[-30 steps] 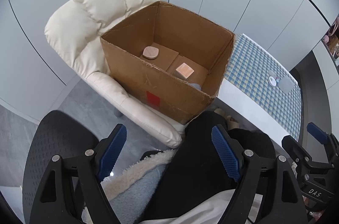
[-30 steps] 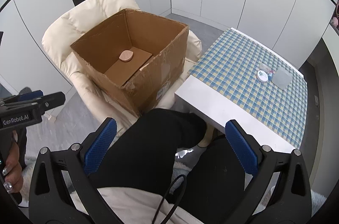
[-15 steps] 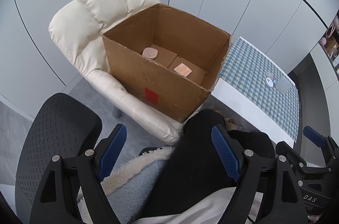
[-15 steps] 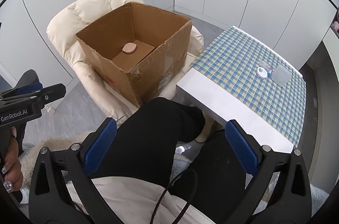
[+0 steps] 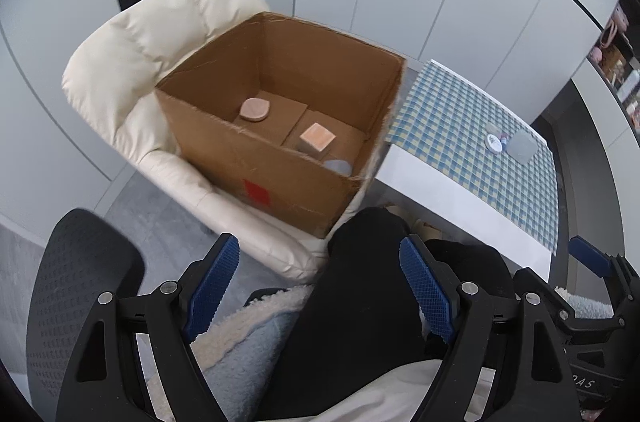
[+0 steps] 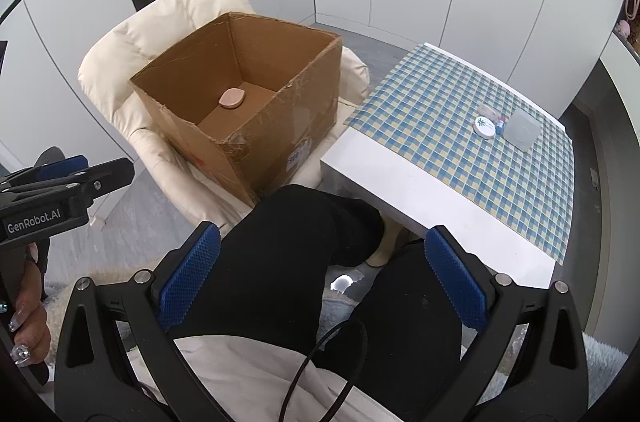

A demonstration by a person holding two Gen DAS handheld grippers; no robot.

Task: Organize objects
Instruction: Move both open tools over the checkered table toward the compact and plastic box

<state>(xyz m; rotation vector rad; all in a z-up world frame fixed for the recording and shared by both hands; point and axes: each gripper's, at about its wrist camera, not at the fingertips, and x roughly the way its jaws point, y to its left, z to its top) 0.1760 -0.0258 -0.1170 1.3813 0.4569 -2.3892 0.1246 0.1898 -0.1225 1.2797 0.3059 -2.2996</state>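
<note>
An open cardboard box [image 5: 280, 178] [image 6: 256, 158] stands on a cream armchair [image 5: 132, 62] [image 6: 116, 70]. Inside lie a pink oval pad [image 5: 255, 109] [image 6: 231, 98], a square orange-topped block [image 5: 317, 137] and a bluish round thing [image 5: 338, 166] half hidden by the front wall. On the checked tablecloth [image 5: 460, 126] [image 6: 432, 126] sit a white round tin [image 5: 494, 142] [image 6: 485, 127], a clear square case [image 5: 523, 147] [image 6: 521, 131] and a small bottle [image 6: 500, 123]. My left gripper [image 5: 316, 282] and right gripper [image 6: 320, 274] both hang open and empty over the person's black-trousered knees.
A black mesh office chair [image 5: 76, 282] is at the lower left. A fluffy pale rug [image 5: 240, 334] lies under the legs. A white table edge [image 6: 420, 198] runs beside the right knee. White cabinet doors line the back wall.
The left wrist view has pulled back and shifted, so the box looks smaller and more of the black chair shows. The right gripper view has barely altered.
</note>
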